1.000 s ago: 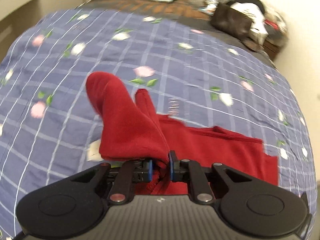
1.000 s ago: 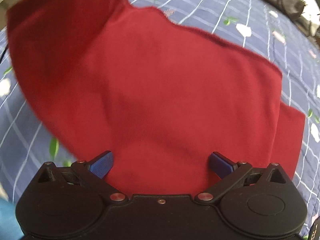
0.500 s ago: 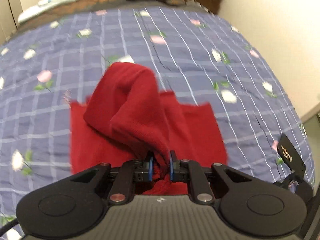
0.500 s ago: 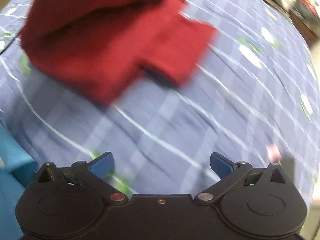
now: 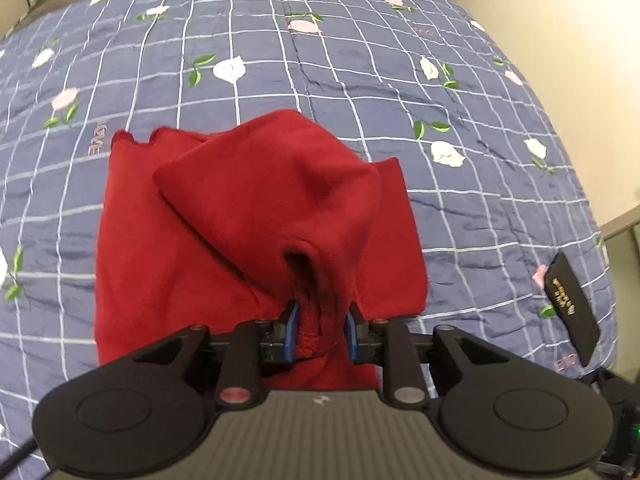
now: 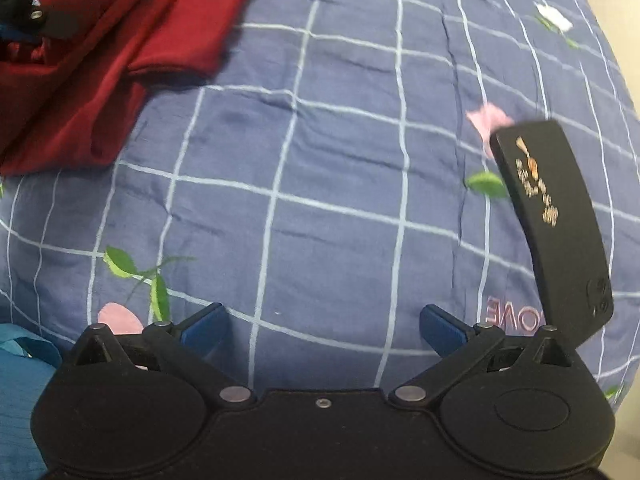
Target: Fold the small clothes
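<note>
A dark red garment (image 5: 224,232) lies on the blue checked bedspread (image 5: 360,64), with one part lifted in a fold. My left gripper (image 5: 319,332) is shut on that bunched red fabric, which hangs between its blue pads. In the right wrist view the same red garment (image 6: 100,52) lies at the upper left, well away from my right gripper (image 6: 323,328). That gripper stands open over bare bedspread (image 6: 320,184) with nothing between its fingers.
A black phone (image 6: 556,220) lies on the bedspread just right of my right gripper; the phone (image 5: 570,304) also shows at the right edge of the left wrist view. Teal cloth (image 6: 20,380) sits at the lower left. A pale wall (image 5: 560,20) borders the bed on the right.
My right gripper has drawn back off the red garment toward the bed's near right part, open throughout. The left gripper has swung with the held fold over the rest of the garment.
</note>
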The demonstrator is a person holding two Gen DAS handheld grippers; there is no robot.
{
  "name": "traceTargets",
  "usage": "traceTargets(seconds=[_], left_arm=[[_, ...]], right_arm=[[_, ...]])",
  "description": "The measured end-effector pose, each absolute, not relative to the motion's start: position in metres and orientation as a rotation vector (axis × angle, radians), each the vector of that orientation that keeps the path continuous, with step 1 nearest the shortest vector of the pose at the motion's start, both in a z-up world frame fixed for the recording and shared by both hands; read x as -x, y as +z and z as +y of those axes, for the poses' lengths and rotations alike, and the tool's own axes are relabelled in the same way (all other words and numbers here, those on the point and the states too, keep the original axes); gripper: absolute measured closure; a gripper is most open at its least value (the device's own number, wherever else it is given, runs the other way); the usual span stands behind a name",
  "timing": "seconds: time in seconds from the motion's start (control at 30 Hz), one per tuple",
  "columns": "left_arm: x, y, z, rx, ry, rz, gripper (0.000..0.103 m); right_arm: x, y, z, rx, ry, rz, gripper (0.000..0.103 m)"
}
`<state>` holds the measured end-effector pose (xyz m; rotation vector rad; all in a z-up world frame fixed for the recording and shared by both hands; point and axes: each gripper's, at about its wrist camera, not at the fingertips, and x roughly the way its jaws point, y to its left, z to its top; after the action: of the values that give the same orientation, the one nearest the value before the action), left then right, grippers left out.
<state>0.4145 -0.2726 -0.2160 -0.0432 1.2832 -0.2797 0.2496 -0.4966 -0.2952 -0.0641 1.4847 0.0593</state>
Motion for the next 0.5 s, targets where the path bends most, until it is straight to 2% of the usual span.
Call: traceTargets(seconds=[0.13, 0.3, 0.37, 0.43, 0.5], left_arm=[[-0.407, -0.214, -0.274, 0.067, -0.295, 1.289, 0.055], [-0.398, -0.211, -0.271, 0.074, -0.277, 1.305, 0.043], [-0.394, -0.208, -0.265, 0.078, -0.256, 1.303, 0.035], [-0.390, -0.204, -0.256, 0.083, -0.221, 1.284, 0.018], [-0.386, -0.199, -0.245, 0.074, -0.154, 1.257, 0.011]], right_arm=[[-0.248, -0.298, -0.502, 0.020, 0.036, 1.507, 0.000], [-0.246, -0.300, -0.505, 0.025, 0.017, 1.527, 0.000], [-0.249, -0.302, -0.500, 0.042, 0.012, 1.534, 0.000], [-0.264, -0.310, -0.500, 0.043, 0.006, 1.540, 0.000], [-0.266, -0.308, -0.500, 0.032, -0.006, 1.544, 0.000]])
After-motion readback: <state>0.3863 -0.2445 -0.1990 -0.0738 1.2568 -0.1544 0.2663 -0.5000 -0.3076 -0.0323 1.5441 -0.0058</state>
